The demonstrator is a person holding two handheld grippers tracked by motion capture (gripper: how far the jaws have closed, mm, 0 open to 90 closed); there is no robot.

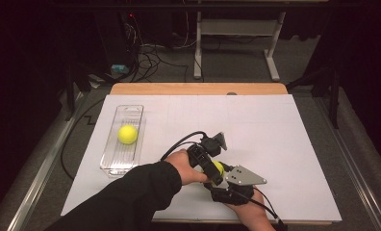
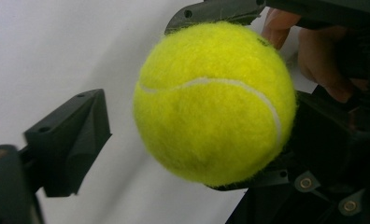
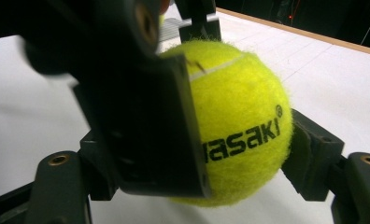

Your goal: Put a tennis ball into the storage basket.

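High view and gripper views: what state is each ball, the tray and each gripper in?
Held tennis ball: clamped in the right gripper's jaws.
Other tennis ball: resting in the tray.
Clear tray: flat on the table, one ball inside.
Left gripper: open around the held ball.
Right gripper: shut on it.

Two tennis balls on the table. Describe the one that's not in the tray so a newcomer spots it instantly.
On the white table sheet, look near the front edge where both hands meet. The tennis ball sits between the right tongs, with the left tongs alongside. The other ball lies alone in the clear tray at left.
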